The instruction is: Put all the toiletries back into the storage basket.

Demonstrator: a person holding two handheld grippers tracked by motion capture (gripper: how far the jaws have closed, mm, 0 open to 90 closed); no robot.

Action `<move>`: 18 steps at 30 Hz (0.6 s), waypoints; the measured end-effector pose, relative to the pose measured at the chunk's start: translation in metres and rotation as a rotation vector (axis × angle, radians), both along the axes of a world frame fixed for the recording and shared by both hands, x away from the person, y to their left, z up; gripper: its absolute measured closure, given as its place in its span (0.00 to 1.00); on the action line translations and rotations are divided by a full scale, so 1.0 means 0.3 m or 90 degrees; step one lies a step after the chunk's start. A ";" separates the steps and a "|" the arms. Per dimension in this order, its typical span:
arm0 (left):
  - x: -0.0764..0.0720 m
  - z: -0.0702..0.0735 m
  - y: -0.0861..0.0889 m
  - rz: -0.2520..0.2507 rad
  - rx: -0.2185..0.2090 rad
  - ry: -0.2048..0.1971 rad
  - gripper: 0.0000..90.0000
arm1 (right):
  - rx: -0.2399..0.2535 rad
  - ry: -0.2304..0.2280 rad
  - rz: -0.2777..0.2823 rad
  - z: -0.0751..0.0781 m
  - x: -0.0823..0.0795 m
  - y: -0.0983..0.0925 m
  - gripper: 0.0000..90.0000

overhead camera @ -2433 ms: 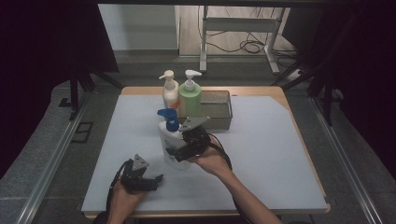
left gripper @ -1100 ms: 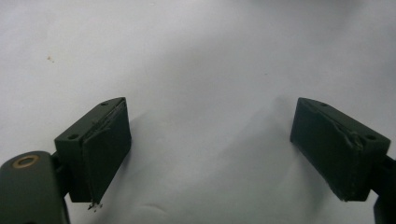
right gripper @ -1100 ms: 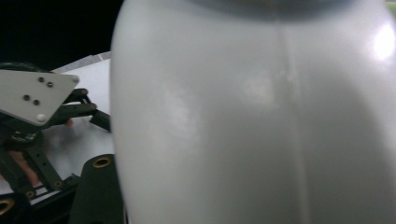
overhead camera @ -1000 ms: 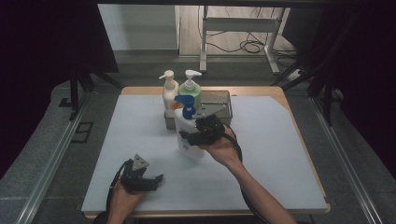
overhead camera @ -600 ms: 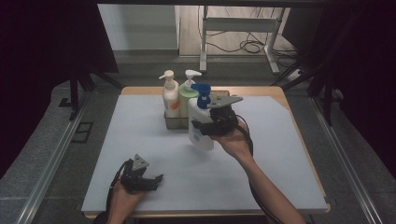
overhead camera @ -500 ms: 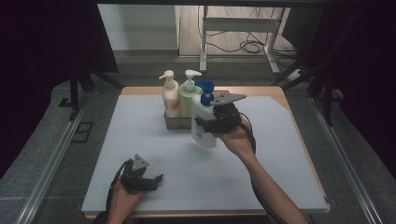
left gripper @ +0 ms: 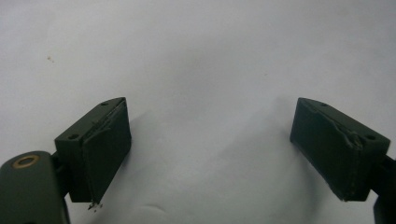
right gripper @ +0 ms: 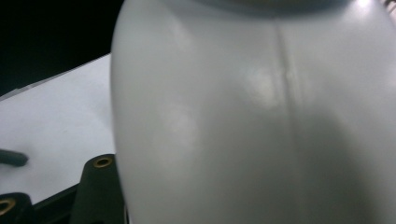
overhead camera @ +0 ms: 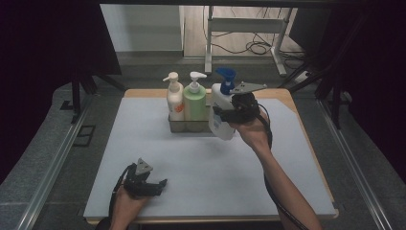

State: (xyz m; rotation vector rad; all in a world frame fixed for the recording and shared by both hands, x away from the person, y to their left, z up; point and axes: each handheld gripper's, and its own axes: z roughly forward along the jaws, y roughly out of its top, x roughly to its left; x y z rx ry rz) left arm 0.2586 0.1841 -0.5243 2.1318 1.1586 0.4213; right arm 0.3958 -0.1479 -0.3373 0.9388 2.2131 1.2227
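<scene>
High view: your right gripper [overhead camera: 224,116], upper centre of the frame, is clamped on the white plastic pump bottle with the blue pump head [overhead camera: 221,111], held off the table, tilted, right beside the clear rectangular tray [overhead camera: 191,126] that already holds a cream-white pump bottle [overhead camera: 174,97] and a pale green pump bottle [overhead camera: 195,99]. Risks: the tilted base could catch the tray wall or knock the green bottle over if you come down without squaring it up first; smooth plastic could also slip in the jaws. Your left gripper [overhead camera: 154,184], lower left, rests on the pale grey table mat [overhead camera: 143,134].

Left gripper view: jaws spread wide, nothing between them, bare mat beneath.

Right gripper view: white bottle wall pressed close against the lens, mat at left.

Against the earlier frames: the bottle has travelled from mid-table up to the tray's right end and risen; the left hand has stayed put
</scene>
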 end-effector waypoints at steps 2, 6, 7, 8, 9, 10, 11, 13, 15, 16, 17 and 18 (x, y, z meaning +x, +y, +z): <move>0.000 0.000 0.000 0.000 0.000 0.000 0.13 | -0.001 0.000 -0.008 0.005 0.013 -0.005 0.43; 0.000 0.000 0.000 0.000 0.000 0.000 0.13 | -0.002 -0.007 -0.025 0.014 0.039 -0.009 0.43; 0.000 0.000 0.000 0.000 0.000 0.000 0.13 | -0.004 -0.008 -0.028 0.017 0.046 -0.009 0.43; 0.000 0.000 0.000 0.000 0.000 0.000 0.13 | -0.004 -0.010 -0.032 0.020 0.051 -0.007 0.43; 0.000 0.000 0.000 0.000 0.001 0.000 0.13 | -0.005 -0.011 -0.035 0.023 0.057 -0.005 0.43; 0.000 0.000 0.000 0.000 0.000 0.000 0.13 | -0.009 -0.013 -0.038 0.025 0.063 -0.003 0.43; 0.000 0.000 0.001 -0.001 0.001 0.000 0.13 | -0.013 -0.014 -0.040 0.027 0.068 0.000 0.43; 0.000 0.000 0.000 0.000 0.000 0.000 0.13 | -0.019 -0.017 -0.046 0.028 0.081 0.004 0.43; 0.000 0.000 0.000 0.000 0.000 0.000 0.13 | -0.018 -0.018 -0.056 0.029 0.097 0.003 0.43; 0.000 0.000 0.000 0.000 0.000 0.000 0.13 | -0.015 -0.016 -0.060 0.029 0.104 0.002 0.43; 0.000 0.000 0.000 0.000 0.000 0.000 0.13 | -0.016 -0.016 -0.062 0.028 0.112 0.001 0.43; 0.001 0.000 0.000 0.000 0.000 0.000 0.13 | -0.015 -0.016 -0.065 0.027 0.120 0.000 0.43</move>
